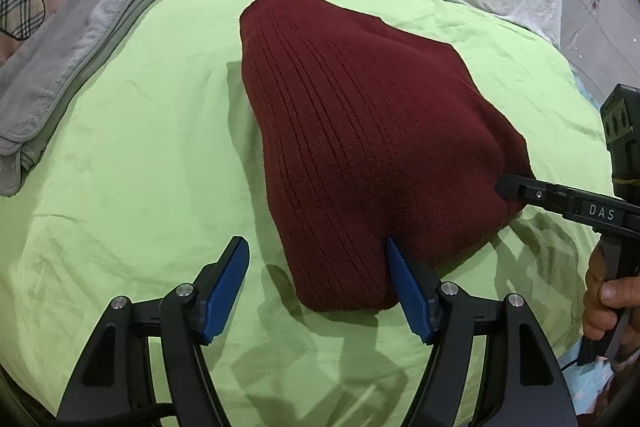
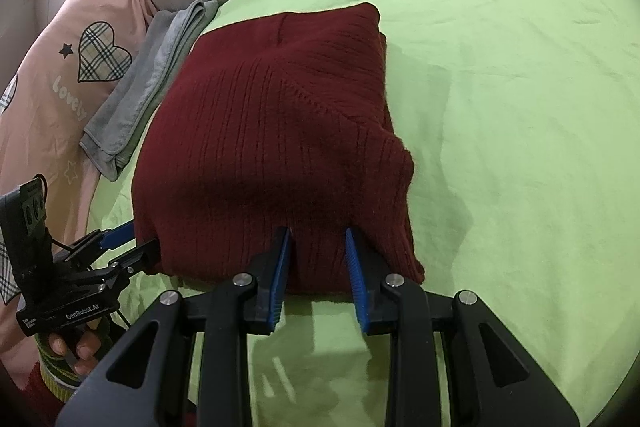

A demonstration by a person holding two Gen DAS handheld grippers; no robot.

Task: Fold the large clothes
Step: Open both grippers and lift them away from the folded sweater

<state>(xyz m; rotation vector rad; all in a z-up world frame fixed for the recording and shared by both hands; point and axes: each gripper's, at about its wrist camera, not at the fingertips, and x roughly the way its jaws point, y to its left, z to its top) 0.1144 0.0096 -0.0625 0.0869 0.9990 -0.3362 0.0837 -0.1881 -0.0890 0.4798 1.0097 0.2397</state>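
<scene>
knitwear on a bed: a dark red ribbed knit sweater (image 1: 360, 147), already folded into a thick bundle, is lying in the middle of a light green bed sheet (image 1: 140, 187), well apart from a folded grey towel (image 1: 68, 83) near the pink printed pillow (image 2: 60, 87). the left tongs (image 1: 316, 267) are standing open at the bundle's near edge, one blue pad touching the knit and the other clear of it over the sheet, gripping nothing. the right tongs (image 2: 318, 247) are sitting partly closed on a pinch of the sweater's near hem, with the knit bunching between the pads. the fold is looking nearly finished, with the person apparently letting go on the left side. doing this well likely means drawing the left tongs straight back without snagging the loose knit, keeping the right hold low so the layers are not lifting, then releasing gently so the edges are staying aligned.
</scene>
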